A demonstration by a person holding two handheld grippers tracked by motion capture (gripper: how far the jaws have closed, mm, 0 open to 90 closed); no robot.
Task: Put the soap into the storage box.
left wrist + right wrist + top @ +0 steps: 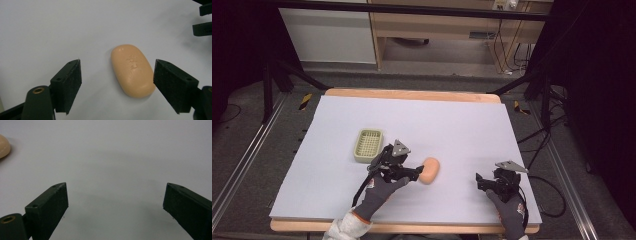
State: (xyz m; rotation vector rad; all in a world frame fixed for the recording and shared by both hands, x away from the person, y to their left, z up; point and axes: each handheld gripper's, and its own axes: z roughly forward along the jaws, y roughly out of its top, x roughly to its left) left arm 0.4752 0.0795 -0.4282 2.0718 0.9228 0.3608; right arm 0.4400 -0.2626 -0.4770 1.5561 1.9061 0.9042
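A peach oval soap bar [430, 170] lies flat on the pale table sheet [452, 125]. My left gripper [416, 173] is open just left of it. In the left gripper view the soap bar [132, 70] rests between the spread jaws of my left gripper [117, 76], close to the right-hand pad [172, 85] and well clear of the other. My right gripper [481, 182] stands open near the front right of the table with nothing between its jaws. In the right gripper view the open right gripper [115, 197] faces bare sheet, with the soap's edge [3, 145] at the top left.
A pale green slotted soap dish [368, 145] sits on the sheet just behind and left of my left hand. The table's wooden front edge [412, 228] runs below both hands. My right gripper's jaws [203, 18] show at the top right of the left gripper view.
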